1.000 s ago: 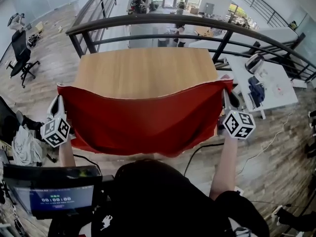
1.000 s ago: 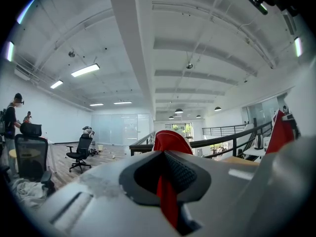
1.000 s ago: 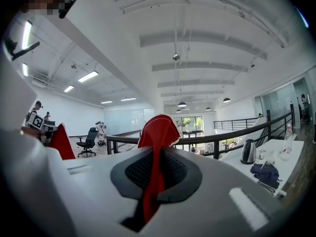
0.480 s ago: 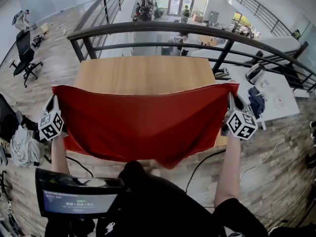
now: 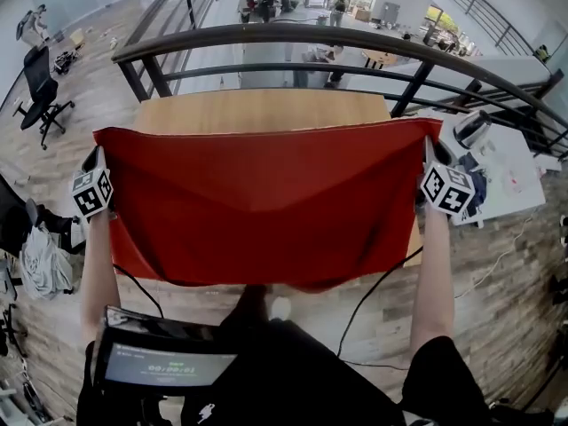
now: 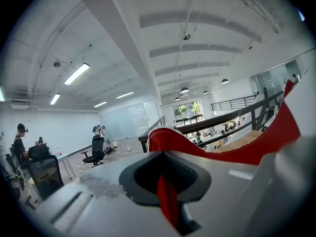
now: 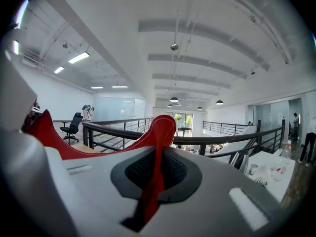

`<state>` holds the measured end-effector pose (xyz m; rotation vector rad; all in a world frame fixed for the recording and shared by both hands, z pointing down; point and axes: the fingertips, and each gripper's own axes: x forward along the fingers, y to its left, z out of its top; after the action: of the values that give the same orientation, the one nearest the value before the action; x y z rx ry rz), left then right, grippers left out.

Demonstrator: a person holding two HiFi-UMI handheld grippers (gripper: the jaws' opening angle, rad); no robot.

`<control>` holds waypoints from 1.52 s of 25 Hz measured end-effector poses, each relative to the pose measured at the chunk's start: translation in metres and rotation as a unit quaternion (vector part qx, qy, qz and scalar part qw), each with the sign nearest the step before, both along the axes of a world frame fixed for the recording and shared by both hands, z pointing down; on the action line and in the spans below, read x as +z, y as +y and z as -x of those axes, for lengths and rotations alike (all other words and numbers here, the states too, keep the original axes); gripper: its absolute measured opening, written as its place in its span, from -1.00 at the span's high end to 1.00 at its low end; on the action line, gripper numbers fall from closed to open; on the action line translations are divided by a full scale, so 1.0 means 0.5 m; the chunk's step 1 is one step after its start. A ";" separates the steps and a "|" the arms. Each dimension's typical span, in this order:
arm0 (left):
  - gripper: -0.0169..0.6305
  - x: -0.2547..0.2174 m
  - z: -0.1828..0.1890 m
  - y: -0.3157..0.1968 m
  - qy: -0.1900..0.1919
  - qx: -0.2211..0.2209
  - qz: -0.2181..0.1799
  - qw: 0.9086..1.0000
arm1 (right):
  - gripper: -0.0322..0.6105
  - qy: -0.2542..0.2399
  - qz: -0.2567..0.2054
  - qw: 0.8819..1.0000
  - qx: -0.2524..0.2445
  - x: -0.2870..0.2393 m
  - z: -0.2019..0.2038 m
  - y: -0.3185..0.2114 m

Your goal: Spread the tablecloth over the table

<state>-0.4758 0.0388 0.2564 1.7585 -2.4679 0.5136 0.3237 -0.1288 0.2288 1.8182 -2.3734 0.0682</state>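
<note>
A red tablecloth (image 5: 266, 202) hangs stretched between my two grippers over the near part of the wooden table (image 5: 266, 109). Its far edge lies taut across the tabletop and its near edge sags below the table's front. At the cloth's left corner my left gripper (image 5: 96, 155) is shut on it; red fabric shows pinched between the pads in the left gripper view (image 6: 165, 179). My right gripper (image 5: 428, 146) holds the right corner the same way, with the cloth (image 7: 160, 127) rising out of its shut jaws (image 7: 155, 177). Only a far strip of the tabletop shows.
A black railing (image 5: 293, 34) runs just beyond the table's far edge, with a lower floor behind it. A white desk (image 5: 510, 162) with clutter stands at the right. An office chair (image 5: 35, 87) is at the far left. A black cable (image 5: 373, 282) trails on the floor.
Both grippers have carried the cloth's far edge away from me across the table. The cloth now covers much more of the tabletop and is pulled flatter.
</note>
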 end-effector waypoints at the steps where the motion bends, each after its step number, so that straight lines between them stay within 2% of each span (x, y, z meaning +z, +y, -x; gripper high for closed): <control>1: 0.90 0.006 0.014 -0.032 0.002 0.000 0.003 1.000 | 0.86 0.008 0.004 1.000 0.003 0.007 0.005 -0.033; 4: 0.90 0.043 0.066 -0.136 0.007 -0.003 0.024 1.000 | 0.86 0.026 0.022 0.999 0.014 0.041 0.020 -0.140; 8: 0.90 0.139 0.117 -0.278 -0.021 0.008 0.087 0.996 | 0.86 0.028 0.058 0.997 0.032 0.127 0.036 -0.301; 11: 0.90 0.219 0.149 -0.391 -0.027 0.016 0.118 0.992 | 0.86 0.051 0.094 0.993 0.044 0.218 0.052 -0.410; 14: 0.90 0.276 0.173 -0.507 -0.034 0.024 0.132 0.990 | 0.86 0.082 0.121 0.988 0.049 0.295 0.073 -0.514; 19: 0.90 0.354 0.206 -0.688 -0.034 0.027 0.149 0.988 | 0.86 0.108 0.140 0.983 0.058 0.375 0.113 -0.680; 24: 0.90 0.428 0.244 -0.807 -0.045 0.022 0.170 0.984 | 0.86 0.120 0.162 0.978 0.056 0.456 0.165 -0.807; 29: 0.90 0.467 0.282 -0.870 -0.033 0.022 0.164 0.986 | 0.86 0.086 0.147 0.985 0.008 0.485 0.221 -0.873; 31: 0.90 0.483 0.293 -0.896 -0.040 0.035 0.166 0.985 | 0.86 0.079 0.137 0.987 -0.009 0.492 0.242 -0.899; 35: 0.90 0.471 0.324 -0.959 -0.064 0.050 0.163 0.983 | 0.86 0.126 0.121 0.984 -0.039 0.465 0.295 -0.972; 38: 0.90 0.434 0.338 -1.013 -0.074 0.041 0.144 0.986 | 0.86 0.113 0.107 0.987 -0.045 0.435 0.320 -1.033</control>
<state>-0.6449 -0.4674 0.4731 1.7638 -2.2741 0.9870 0.1637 -0.6455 0.4466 1.5328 -2.1947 0.0976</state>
